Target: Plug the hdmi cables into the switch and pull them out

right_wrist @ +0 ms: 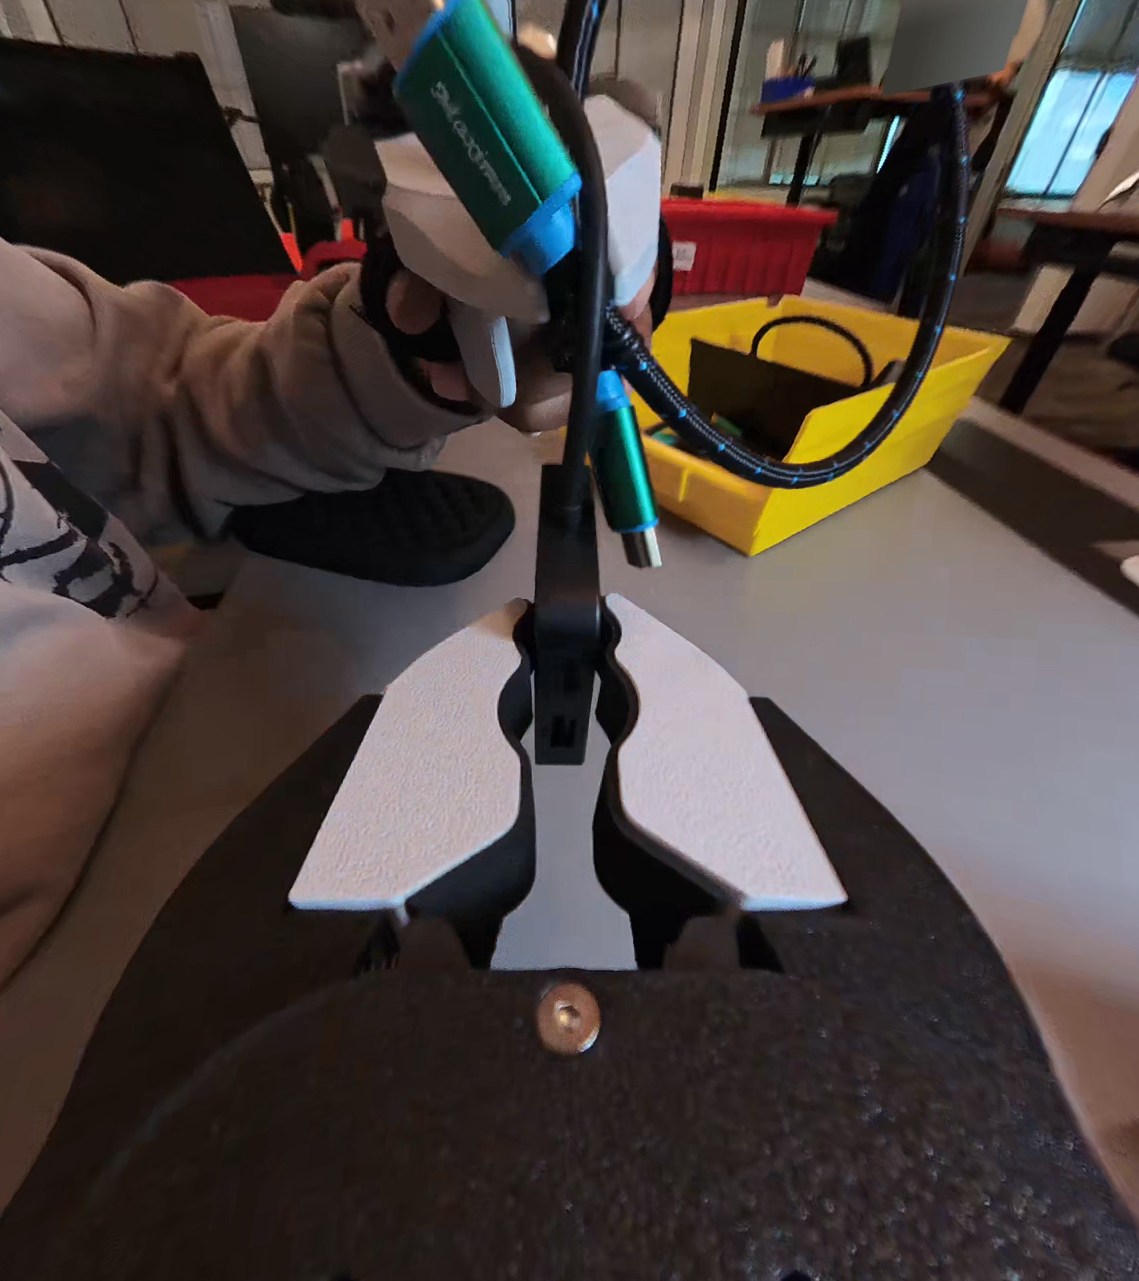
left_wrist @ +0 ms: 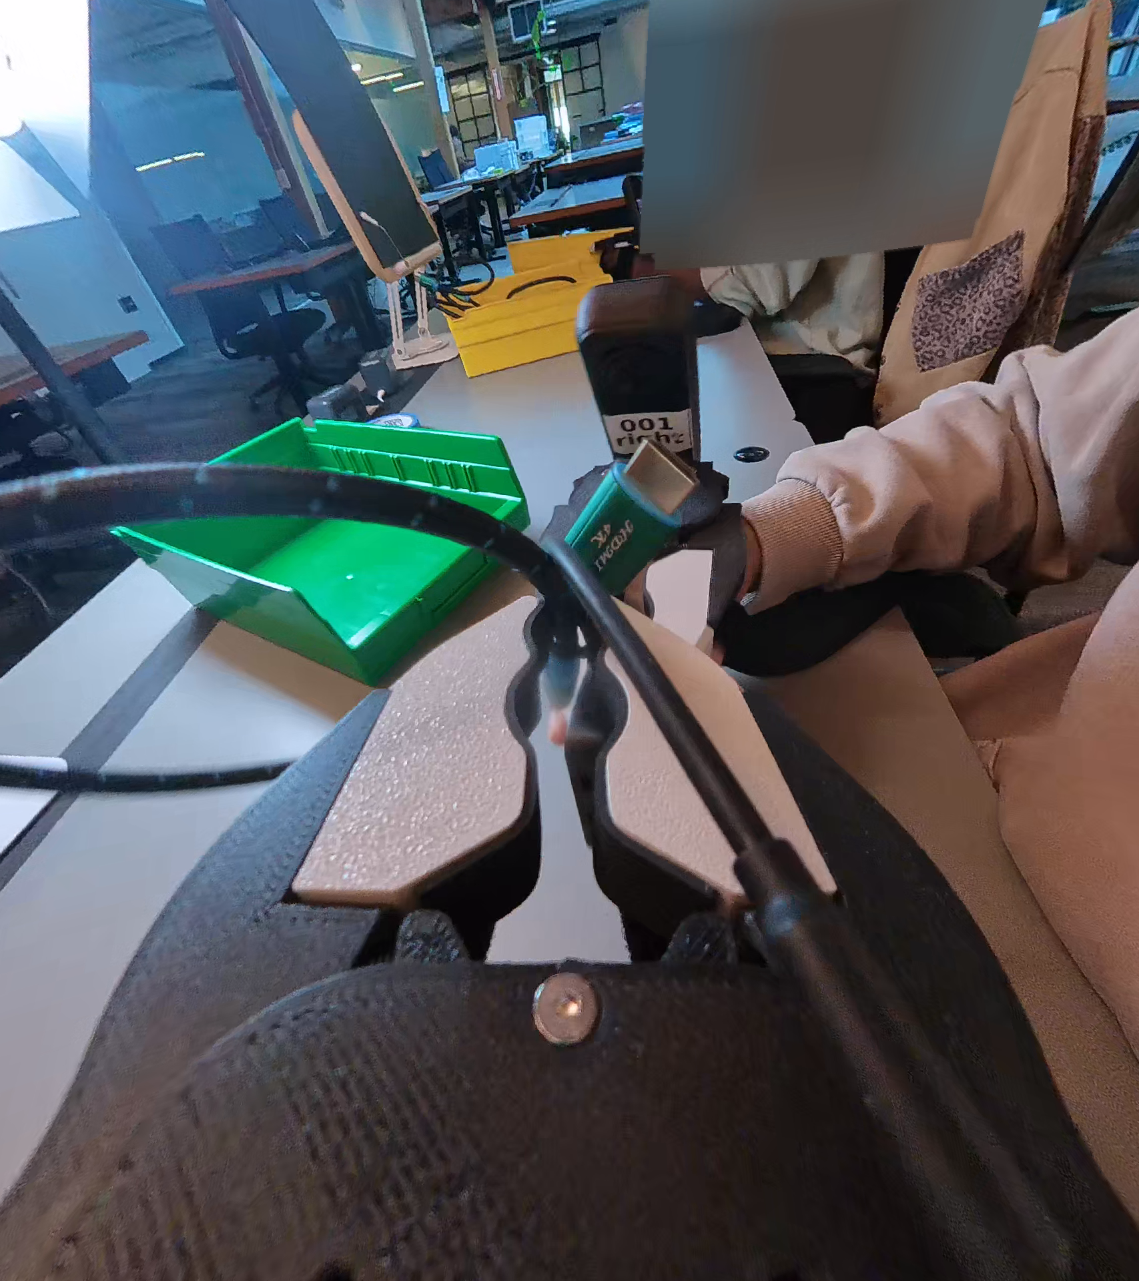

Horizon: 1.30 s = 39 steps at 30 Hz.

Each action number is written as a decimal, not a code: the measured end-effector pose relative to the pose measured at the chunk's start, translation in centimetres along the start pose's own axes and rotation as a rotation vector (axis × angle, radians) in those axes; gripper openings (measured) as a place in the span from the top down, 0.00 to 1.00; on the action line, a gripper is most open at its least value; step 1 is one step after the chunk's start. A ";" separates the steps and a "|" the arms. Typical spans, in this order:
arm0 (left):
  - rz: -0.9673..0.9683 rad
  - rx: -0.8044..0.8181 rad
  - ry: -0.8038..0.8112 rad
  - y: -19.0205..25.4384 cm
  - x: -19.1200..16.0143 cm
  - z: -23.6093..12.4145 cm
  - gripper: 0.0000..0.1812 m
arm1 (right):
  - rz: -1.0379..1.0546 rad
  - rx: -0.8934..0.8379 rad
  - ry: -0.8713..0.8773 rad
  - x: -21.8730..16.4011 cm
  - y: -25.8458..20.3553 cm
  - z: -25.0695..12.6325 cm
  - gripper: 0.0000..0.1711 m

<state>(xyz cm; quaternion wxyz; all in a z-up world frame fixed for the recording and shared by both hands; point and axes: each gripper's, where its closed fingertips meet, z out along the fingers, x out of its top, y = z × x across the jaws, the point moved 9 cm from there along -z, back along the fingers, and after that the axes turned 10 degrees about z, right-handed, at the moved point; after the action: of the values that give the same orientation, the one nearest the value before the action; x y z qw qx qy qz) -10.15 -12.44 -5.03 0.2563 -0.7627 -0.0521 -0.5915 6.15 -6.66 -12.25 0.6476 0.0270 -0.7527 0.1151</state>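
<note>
My right gripper (right_wrist: 563, 613) is shut on a small black HDMI switch (right_wrist: 561, 693), held upright above the grey table (right_wrist: 899, 658). The switch's smooth black lead (right_wrist: 587, 312) runs upward. My left gripper (left_wrist: 556, 624) is shut on a braided black HDMI cable (left_wrist: 240, 485) just behind its green plug (left_wrist: 611, 537), whose gold tip points up towards the right gripper's black body (left_wrist: 639, 367). In the right wrist view that plug (right_wrist: 483, 132) is high and close. The cable's second green plug (right_wrist: 624, 471) hangs free beside the switch, and no plug is in the switch.
An empty green bin (left_wrist: 317, 575) sits on the table left of my grippers. A yellow bin (right_wrist: 830, 443) with cables stands beyond the switch, with a red bin (right_wrist: 740, 242) behind it. A black pad (right_wrist: 379, 527) lies under the person's beige sleeve (right_wrist: 240, 388). The tips of one gripper are about 7 cm away from the tips of the other.
</note>
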 end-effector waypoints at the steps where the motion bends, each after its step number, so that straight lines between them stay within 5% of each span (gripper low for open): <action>1: -0.004 0.000 -0.003 -0.2 0.0 -0.5 0.95 | -0.037 -0.016 0.029 0.2 0.1 -0.5 0.92; 9: 0.010 -0.065 -0.223 -0.3 -5.0 -0.5 0.91 | -0.119 -0.042 0.297 2.3 -0.4 -3.0 0.92; 19: 0.019 0.022 -0.162 0.0 -3.9 0.8 0.95 | -0.504 -0.184 0.069 0.8 -2.2 -1.3 0.92; 29: -0.221 0.035 -0.508 -1.4 -9.3 1.3 0.95 | -0.677 -0.265 0.129 1.6 -3.5 -1.6 0.92; 39: -0.078 -0.011 -0.748 -1.8 -5.6 -3.0 0.96 | -0.598 -0.321 0.167 2.0 -2.3 -2.6 0.91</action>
<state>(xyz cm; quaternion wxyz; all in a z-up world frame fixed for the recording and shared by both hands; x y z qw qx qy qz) -15.12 -10.96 -9.10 0.1928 -0.9247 -0.1682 -0.2818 8.81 -8.14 -9.59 0.7079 0.1346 -0.6647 -0.1975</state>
